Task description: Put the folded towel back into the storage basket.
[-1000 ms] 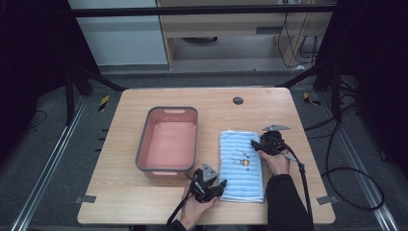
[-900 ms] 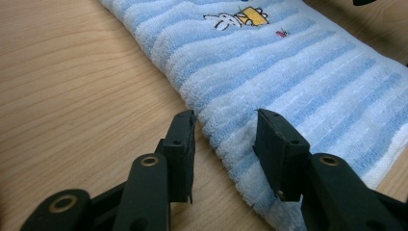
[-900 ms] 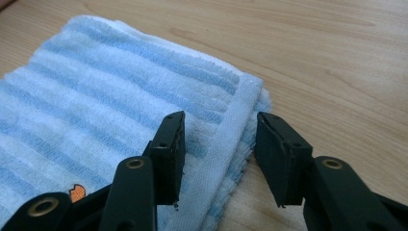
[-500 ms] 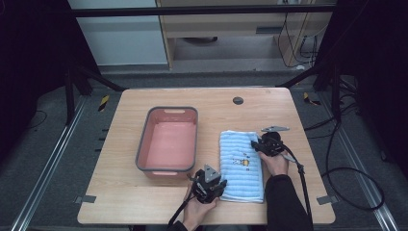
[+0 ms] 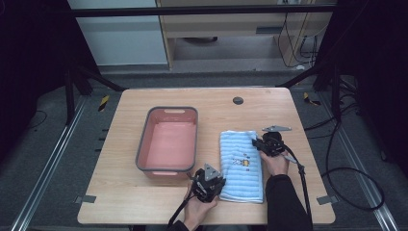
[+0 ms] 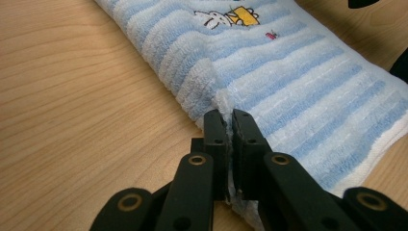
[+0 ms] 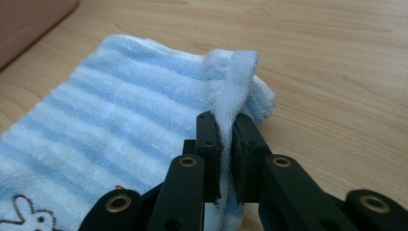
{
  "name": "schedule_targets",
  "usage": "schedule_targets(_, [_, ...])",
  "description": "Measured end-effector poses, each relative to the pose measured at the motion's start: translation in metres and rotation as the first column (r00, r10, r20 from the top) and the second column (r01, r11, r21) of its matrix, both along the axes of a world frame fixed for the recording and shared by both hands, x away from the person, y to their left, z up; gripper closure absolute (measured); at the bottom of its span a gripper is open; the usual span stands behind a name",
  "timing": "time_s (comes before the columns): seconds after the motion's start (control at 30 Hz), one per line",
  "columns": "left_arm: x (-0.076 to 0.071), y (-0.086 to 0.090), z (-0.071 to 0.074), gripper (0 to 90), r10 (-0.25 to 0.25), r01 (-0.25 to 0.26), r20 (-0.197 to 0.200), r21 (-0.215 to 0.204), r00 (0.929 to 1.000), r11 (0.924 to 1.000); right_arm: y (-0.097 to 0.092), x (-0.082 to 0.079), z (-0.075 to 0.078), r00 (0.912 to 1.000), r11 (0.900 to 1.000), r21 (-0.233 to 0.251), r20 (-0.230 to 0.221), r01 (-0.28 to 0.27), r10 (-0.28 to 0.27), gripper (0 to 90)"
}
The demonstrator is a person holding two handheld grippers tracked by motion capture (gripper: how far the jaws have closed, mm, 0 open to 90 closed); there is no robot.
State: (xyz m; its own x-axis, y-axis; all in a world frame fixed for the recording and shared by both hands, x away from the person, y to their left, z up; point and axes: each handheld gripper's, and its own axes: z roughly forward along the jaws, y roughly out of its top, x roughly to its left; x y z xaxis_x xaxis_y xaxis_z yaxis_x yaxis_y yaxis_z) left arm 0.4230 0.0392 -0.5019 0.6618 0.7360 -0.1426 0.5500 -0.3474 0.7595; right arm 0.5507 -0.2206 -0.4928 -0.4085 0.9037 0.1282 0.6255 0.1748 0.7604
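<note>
A folded blue-and-white striped towel (image 5: 240, 163) with a small cartoon print lies on the table right of the pink basin. My left gripper (image 5: 217, 180) is at the towel's near left edge; in the left gripper view the gripper (image 6: 229, 119) is shut on a pinched fold of the towel (image 6: 298, 72). My right gripper (image 5: 255, 143) is at the towel's far right corner. In the right gripper view the right gripper (image 7: 226, 124) is shut on that corner of the towel (image 7: 120, 106), which stands up between the jaws.
A pink basin (image 5: 169, 139) with a grey rim stands left of the towel, nothing inside it. A dark round hole (image 5: 237, 100) sits near the table's far edge. Cables trail off the table's right side. Bare wood lies at the far and left parts of the table (image 5: 120, 144).
The left gripper has edged a little right along the near edge, onto the towel's left side. The right gripper has stayed at the far right corner.
</note>
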Motion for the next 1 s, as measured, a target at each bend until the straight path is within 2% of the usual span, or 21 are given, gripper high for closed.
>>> schedule_targets(0.1, [-0.001, 0.001, 0.004, 86.1, -0.005, 0.005, 0.009, -0.012, 0.9999, 0.9999, -0.001, -0.004, 0.008, 0.9998, 0.9999, 0.014, 0.018, -0.006, 0.006, 83.4])
schedule_targets(0.37, [-0.006, 0.001, 0.028, 86.3, -0.03, 0.033, 0.053, -0.047, 0.9982, 0.9984, -0.003, -0.012, 0.031, 0.9973, 0.9991, 0.04, 0.073, -0.014, 0.011, 83.4])
schedule_targets(0.57, [-0.009, 0.003, 0.045, 86.4, -0.039, 0.045, 0.084, -0.073, 0.9957, 0.9964, -0.001, -0.018, 0.047, 0.993, 0.9995, 0.028, 0.118, -0.016, 0.012, 83.4])
schedule_targets(0.73, [-0.009, 0.008, 0.057, 86.4, -0.029, 0.036, 0.112, -0.068, 0.9933, 0.9971, -0.001, -0.021, 0.059, 0.9907, 0.9998, 0.022, 0.136, -0.003, 0.0, 83.4])
schedule_targets(0.83, [-0.008, 0.011, 0.064, 86.4, -0.019, 0.029, 0.127, -0.072, 0.9917, 0.997, -0.002, -0.024, 0.069, 0.9874, 0.9989, 0.047, 0.158, -0.001, -0.007, 83.5])
schedule_targets(1.0, [-0.009, 0.015, 0.076, 86.4, -0.025, 0.036, 0.154, -0.066, 0.9877, 0.9972, 0.001, -0.029, 0.084, 0.9818, 0.9985, 0.055, 0.19, -0.003, -0.007, 83.5])
